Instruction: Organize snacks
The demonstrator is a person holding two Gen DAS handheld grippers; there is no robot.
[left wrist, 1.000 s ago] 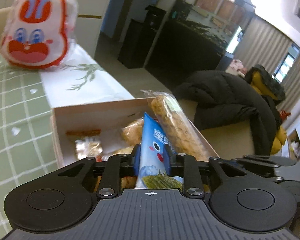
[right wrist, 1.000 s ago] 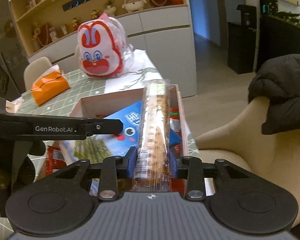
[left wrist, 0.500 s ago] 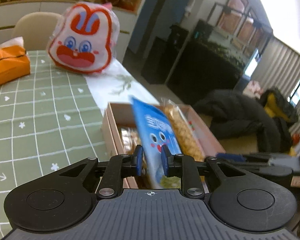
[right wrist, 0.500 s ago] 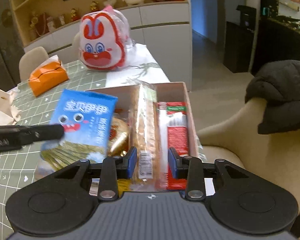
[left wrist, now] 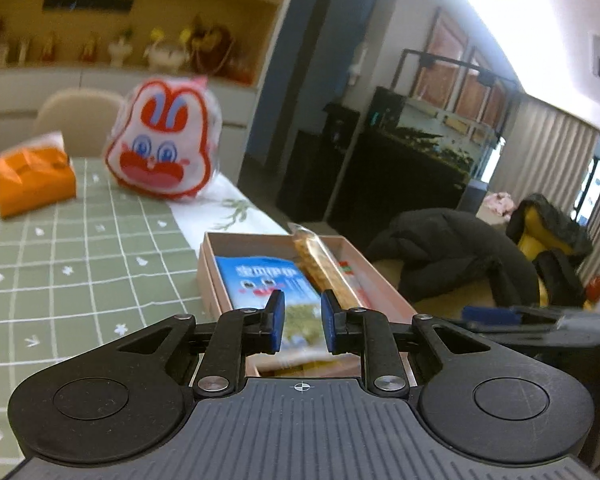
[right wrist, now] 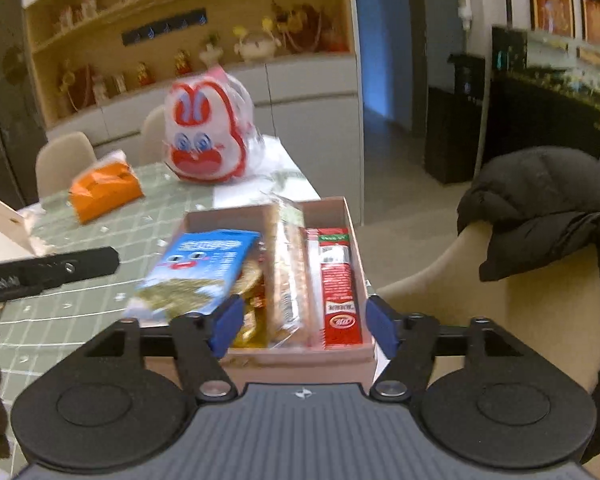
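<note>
A pink cardboard box (left wrist: pixel 212 248) (right wrist: pixel 356 256) stands at the table's right edge. In it lie a blue snack bag with a cartoon face (left wrist: pixel 266 280) (right wrist: pixel 200 268), a long clear-wrapped biscuit pack (left wrist: pixel 324 268) (right wrist: pixel 290 276), a red wafer bar (right wrist: pixel 336 280) and gold-wrapped sweets (right wrist: pixel 252 280). My left gripper (left wrist: pixel 300 322) is open and empty, just behind the blue bag. My right gripper (right wrist: pixel 302 320) is wide open and empty, above the box's near end.
A white-and-red rabbit-face bag (left wrist: pixel 162 148) (right wrist: pixel 206 138) and an orange tissue pack (left wrist: pixel 32 176) (right wrist: pixel 104 190) sit on the green checked tablecloth (left wrist: pixel 80 256). A beige chair with a black coat (right wrist: pixel 540 208) stands to the right of the table.
My left gripper let go of the blue bag, which now lies in the box. My right gripper released the biscuit pack and opened wide. Both grippers pulled back from the box.
</note>
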